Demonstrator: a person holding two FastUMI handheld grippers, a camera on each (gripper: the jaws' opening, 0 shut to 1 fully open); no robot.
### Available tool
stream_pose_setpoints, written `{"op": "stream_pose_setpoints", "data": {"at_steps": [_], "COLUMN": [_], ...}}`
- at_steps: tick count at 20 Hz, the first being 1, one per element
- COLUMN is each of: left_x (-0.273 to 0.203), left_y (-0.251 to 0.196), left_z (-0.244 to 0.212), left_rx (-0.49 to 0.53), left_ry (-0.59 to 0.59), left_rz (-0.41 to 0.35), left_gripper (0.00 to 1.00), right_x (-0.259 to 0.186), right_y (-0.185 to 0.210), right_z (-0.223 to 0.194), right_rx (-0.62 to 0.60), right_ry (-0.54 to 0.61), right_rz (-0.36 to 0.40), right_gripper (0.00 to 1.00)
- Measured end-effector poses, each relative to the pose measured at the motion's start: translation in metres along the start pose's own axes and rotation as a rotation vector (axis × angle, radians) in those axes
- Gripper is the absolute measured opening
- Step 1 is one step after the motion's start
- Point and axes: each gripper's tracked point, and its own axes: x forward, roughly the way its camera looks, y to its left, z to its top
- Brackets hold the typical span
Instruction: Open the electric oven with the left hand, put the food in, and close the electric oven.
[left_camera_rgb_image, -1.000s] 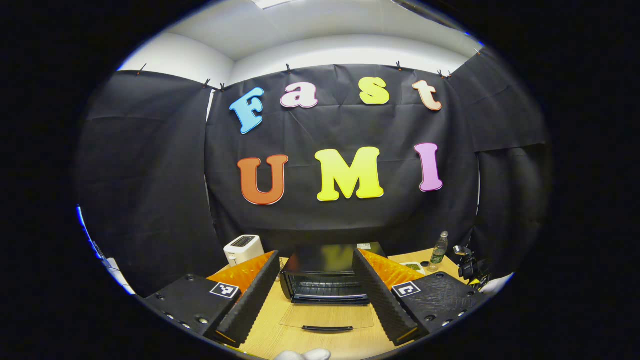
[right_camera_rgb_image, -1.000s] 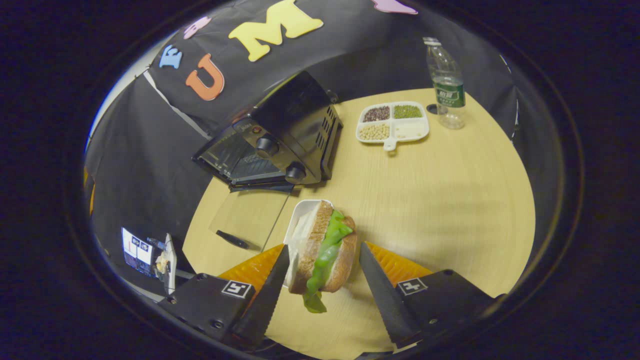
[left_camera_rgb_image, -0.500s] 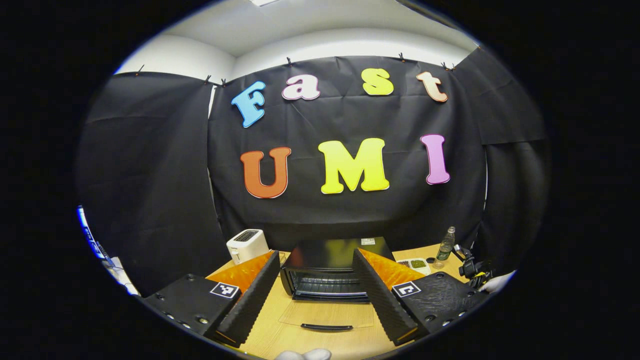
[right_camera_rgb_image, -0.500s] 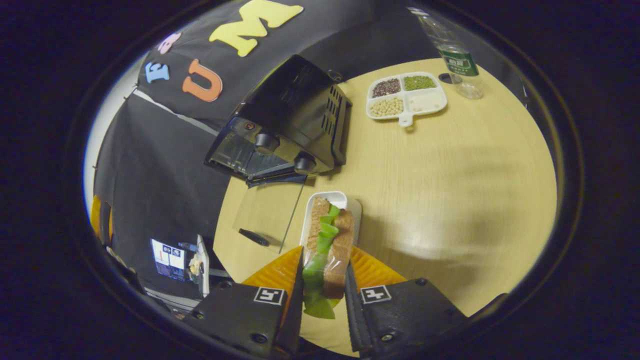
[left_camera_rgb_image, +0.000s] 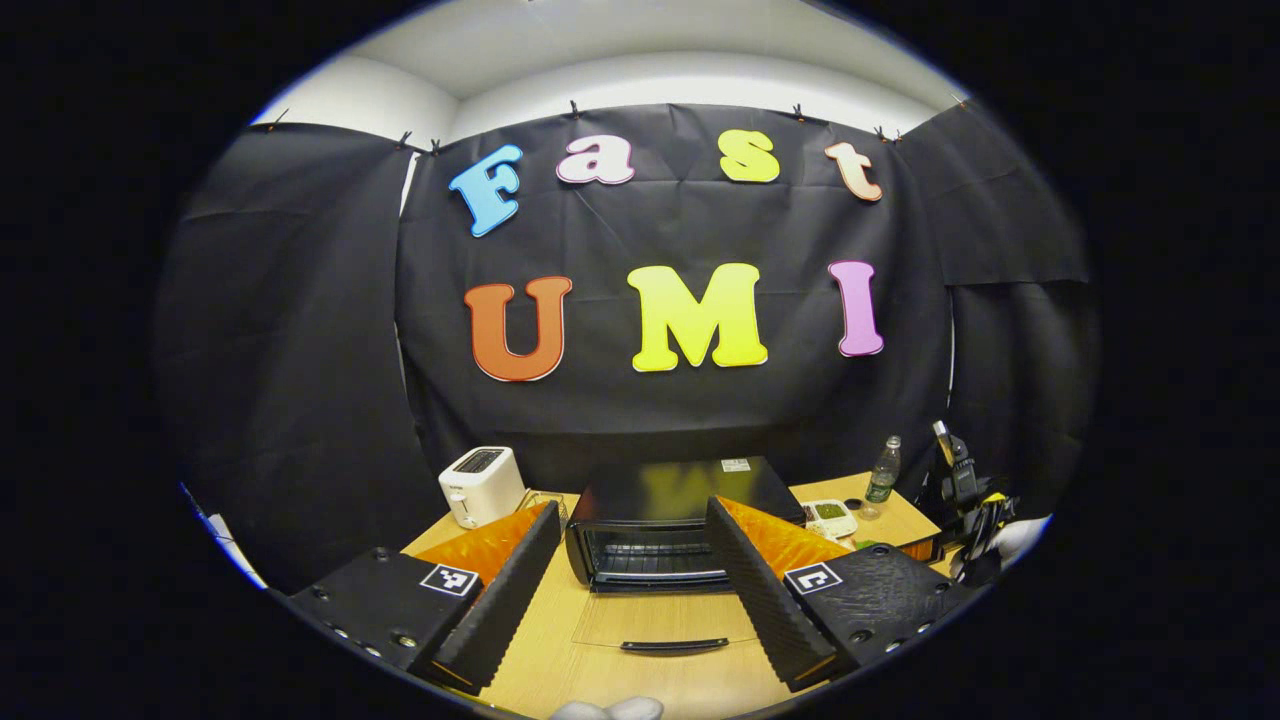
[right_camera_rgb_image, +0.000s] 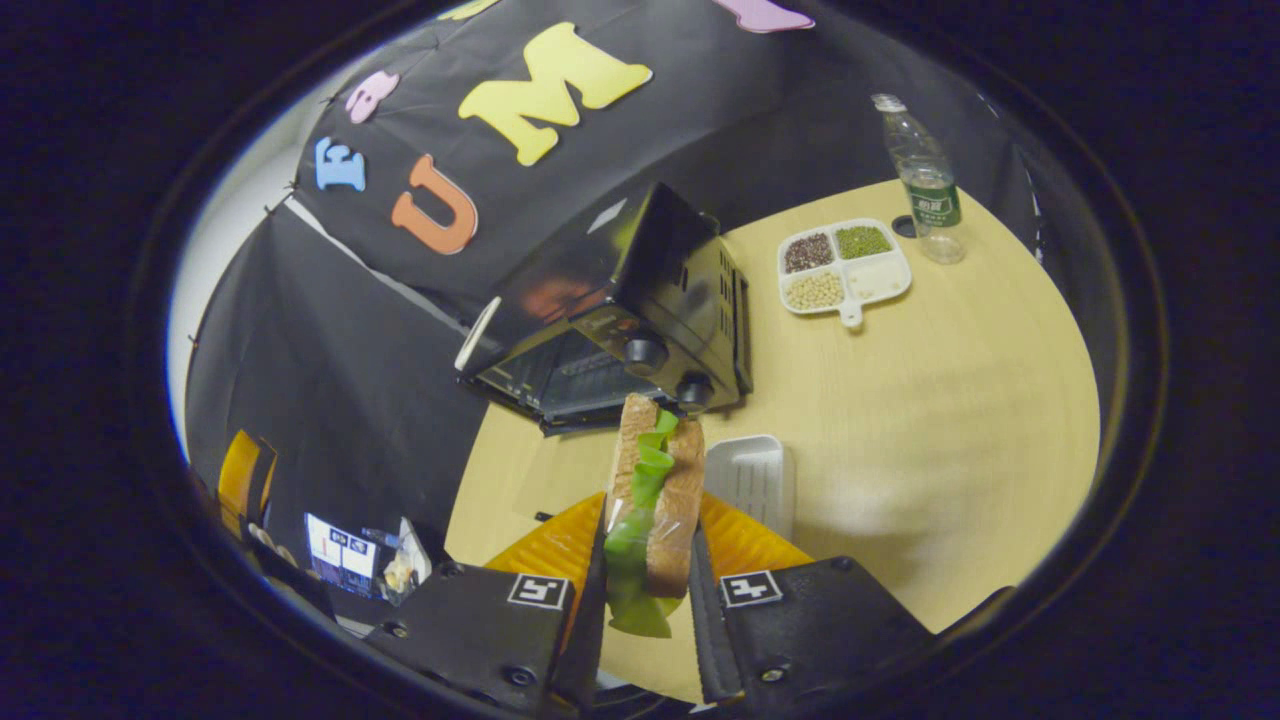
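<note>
Right gripper (right_camera_rgb_image: 645, 600) has its fingers closed tight on a sandwich (right_camera_rgb_image: 655, 480), bread w/ green lettuce sticking out, held on edge above a light wood desk (right_camera_rgb_image: 950, 400). Just beside the sandwich, on the desk, sits a white ribbed tray (right_camera_rgb_image: 752, 476). Beyond it is the black electric oven (right_camera_rgb_image: 640, 310), door dropped open, two knobs on its front. Farther back on the desk: a white divided dish (right_camera_rgb_image: 845, 265) w/ beans and grains, and a clear water bottle (right_camera_rgb_image: 925, 180) near it. Left gripper (left_camera_rgb_image: 630, 580) hangs w/ fingers spread wide, nothing between them, aimed at the oven front. In the left gripper view the oven's glass door (left_camera_rgb_image: 665, 632) lies flat on the desk, dark handle toward the camera, rack visible inside. A white toaster (left_camera_rgb_image: 482, 485) stands to the left of the oven. The other gripper shows far right in that view.
</note>
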Motion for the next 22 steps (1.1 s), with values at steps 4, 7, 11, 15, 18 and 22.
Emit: {"op": "stream_pose_setpoints", "data": {"at_steps": [4,7,11,15,18,22], "left_x": [-0.002,-0.004,-0.01,-0.01,-0.01,-0.012], "left_y": [0.018,0.03,0.041,0.045,0.047,0.049], "left_z": [-0.013,-0.023,-0.038,-0.051,-0.058,-0.064], "left_rx": [-0.003,-0.019,-0.006,0.003,0.012,0.023], "left_ry": [0.002,0.009,0.025,0.038,0.045,0.047], "left_rz": [-0.086,-0.129,-0.156,-0.169,-0.175,-0.185], "left_gripper": [0.95,0.95,0.95,0.95,0.95,0.95], "right_x": [0.022,0.042,0.077,0.113,0.146,0.182], "right_y": [0.035,0.056,0.076,0.089,0.088,0.091], "right_z": [-0.01,-0.024,-0.029,-0.025,-0.016,-0.008], "right_rx": [0.132,0.222,0.293,0.38,0.527,0.597], "right_ry": [-0.144,-0.236,-0.378,-0.486,-0.561,-0.6], "right_rz": [0.007,0.011,0.019,0.058,0.091,0.1], "right_gripper": [0.39,0.39,0.39,0.39,0.39,0.38]}}
